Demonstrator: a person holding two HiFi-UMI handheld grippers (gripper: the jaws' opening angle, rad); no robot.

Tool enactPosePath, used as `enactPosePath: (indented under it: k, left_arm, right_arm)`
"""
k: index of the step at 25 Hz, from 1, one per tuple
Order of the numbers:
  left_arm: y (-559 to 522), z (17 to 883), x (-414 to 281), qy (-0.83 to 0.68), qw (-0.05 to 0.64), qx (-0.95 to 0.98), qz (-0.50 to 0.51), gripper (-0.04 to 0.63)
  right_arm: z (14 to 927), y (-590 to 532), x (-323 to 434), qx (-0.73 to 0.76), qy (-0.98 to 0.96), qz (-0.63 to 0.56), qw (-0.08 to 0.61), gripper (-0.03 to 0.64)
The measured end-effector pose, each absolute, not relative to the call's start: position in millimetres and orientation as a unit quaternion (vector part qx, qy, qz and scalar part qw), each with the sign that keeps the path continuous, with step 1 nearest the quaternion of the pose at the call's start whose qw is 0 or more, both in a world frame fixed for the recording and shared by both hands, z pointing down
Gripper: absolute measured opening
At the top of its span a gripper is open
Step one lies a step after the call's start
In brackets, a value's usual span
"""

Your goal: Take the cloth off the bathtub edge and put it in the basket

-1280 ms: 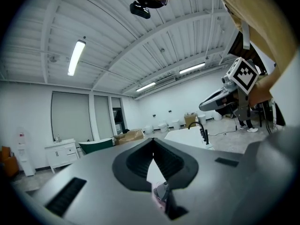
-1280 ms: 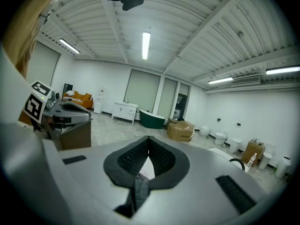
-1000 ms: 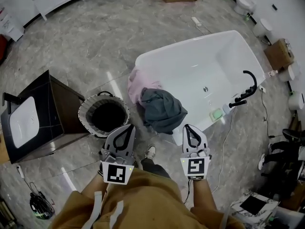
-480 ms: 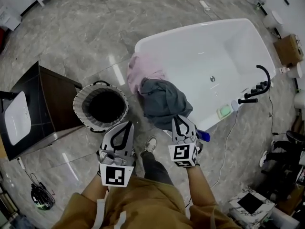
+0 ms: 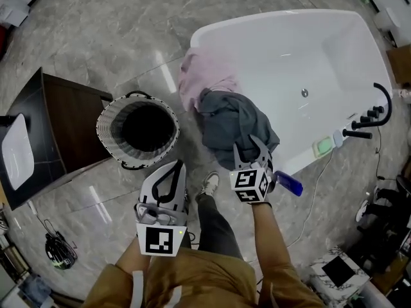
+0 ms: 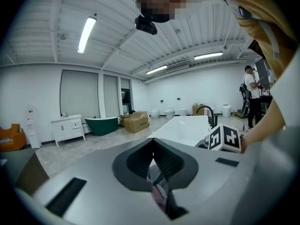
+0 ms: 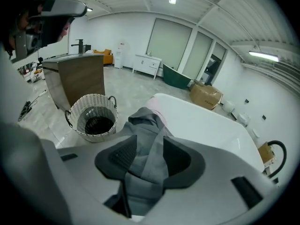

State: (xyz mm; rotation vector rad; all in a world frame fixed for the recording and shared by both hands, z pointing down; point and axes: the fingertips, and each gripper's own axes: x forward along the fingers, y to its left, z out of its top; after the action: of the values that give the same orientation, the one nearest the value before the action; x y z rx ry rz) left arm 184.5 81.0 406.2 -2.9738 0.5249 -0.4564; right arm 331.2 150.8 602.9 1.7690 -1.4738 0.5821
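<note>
Right tool (image 5: 249, 147): jaws apart, set on the near lower part of the grey cloth (image 5: 231, 120); in the right gripper view a fold of that cloth (image 7: 147, 125) lies between the jaws of the tool (image 7: 150, 140) and against both pads, then runs down over the tool body, where its end is cut off by the frame.

Grey cloth: draped in a heap over the near edge of the bathtub (image 5: 289, 50); its lowest part is hidden behind the right tool in the head view.

Pink cloth (image 5: 202, 79): on the same edge, just beside the grey one and partly under it; the overlap is hidden.

Basket (image 5: 106, 117): on the floor, near the tub end, apart from both cloths; its inside is too dark to make out.

Left tool (image 5: 174, 171): held low by the person's body, between basket and shoe; in the left gripper view the jaws (image 6: 153, 142) meet at the tips with nothing gripped; a pinkish sliver shows in the slit below, unidentifiable.

Dark cabinet (image 5: 64, 117): beside the basket, cut off at the left edge; the tub's far end is cut off at the top.
</note>
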Motion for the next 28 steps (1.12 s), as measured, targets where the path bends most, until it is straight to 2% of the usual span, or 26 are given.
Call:
enactPosePath:
  k: [13,22,28]
  left_arm:
    - [78.2,453.9,192.7,0.189,0.013,-0.967,-0.169,0.003]
    - [78.1,459.3,191.5,0.204,0.005,-0.962,-0.181,0.003]
    - [83.3,455.5,184.1,0.205,0.008,-0.961,-0.187,0.003]
  right_arm:
    - [704.0,145.3,343.2,0.638,-0.570,0.331,0.398,0.377]
    - [742.8,144.0,349.9,0.639,-0.558,0.366,0.382,0.377]
    - [731.6,148.7,344.6,0.647,-0.558,0.379,0.355,0.257]
